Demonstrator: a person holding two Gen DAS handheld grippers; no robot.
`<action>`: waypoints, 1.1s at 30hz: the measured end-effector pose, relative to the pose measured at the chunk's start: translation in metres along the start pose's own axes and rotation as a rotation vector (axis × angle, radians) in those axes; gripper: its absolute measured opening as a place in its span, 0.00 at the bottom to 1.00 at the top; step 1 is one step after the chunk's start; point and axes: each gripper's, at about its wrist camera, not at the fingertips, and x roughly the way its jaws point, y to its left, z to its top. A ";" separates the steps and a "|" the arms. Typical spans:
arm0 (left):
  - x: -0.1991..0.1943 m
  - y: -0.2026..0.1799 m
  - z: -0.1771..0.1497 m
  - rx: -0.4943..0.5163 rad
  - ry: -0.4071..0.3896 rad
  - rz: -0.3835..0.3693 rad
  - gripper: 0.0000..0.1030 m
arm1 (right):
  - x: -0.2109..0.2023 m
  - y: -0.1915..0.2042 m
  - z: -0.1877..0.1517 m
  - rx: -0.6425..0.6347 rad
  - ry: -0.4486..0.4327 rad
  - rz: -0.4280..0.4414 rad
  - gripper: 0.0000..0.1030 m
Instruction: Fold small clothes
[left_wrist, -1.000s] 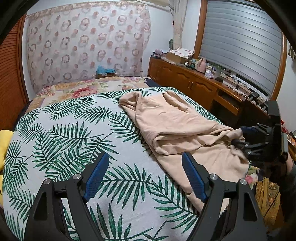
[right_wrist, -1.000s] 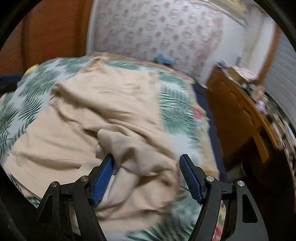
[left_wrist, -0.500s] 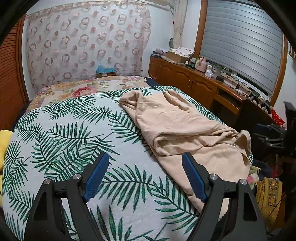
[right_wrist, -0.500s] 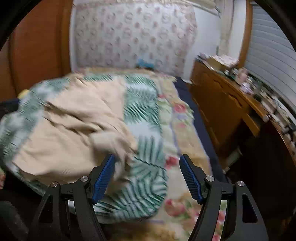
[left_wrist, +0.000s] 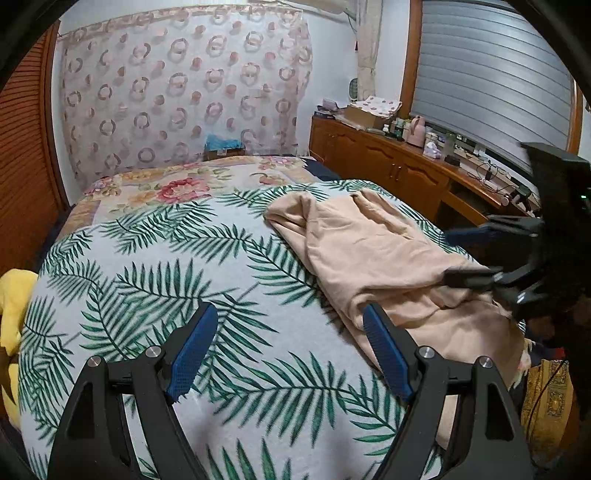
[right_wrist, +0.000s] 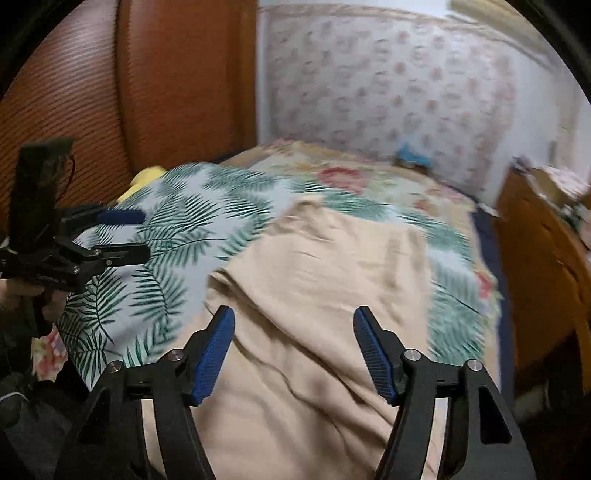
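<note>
No words, labels, brands or numbers can be read anywhere; only a faint line of print shows on the black body of the left tongs (right_wrist: 122, 236), too blurred to make out.

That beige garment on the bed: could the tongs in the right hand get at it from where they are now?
Probably yes. The right tongs are open and point straight at the beige garment, with cloth showing between the two fingers and nothing in between. The left tongs hang open over the leaf-print bedspread, off to the side.

Black claws (left_wrist: 290, 349), blue ribbed pads (left_wrist: 192, 352), silver screws.
</note>
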 end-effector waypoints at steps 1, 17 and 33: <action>0.000 0.001 0.001 0.000 -0.002 0.003 0.79 | 0.013 0.005 0.008 -0.011 0.016 0.029 0.63; 0.017 0.015 -0.002 0.000 0.017 -0.019 0.79 | 0.081 0.012 0.049 -0.091 0.134 0.098 0.04; 0.027 0.015 -0.005 -0.011 0.036 -0.033 0.79 | 0.109 -0.128 0.108 -0.062 0.160 -0.367 0.04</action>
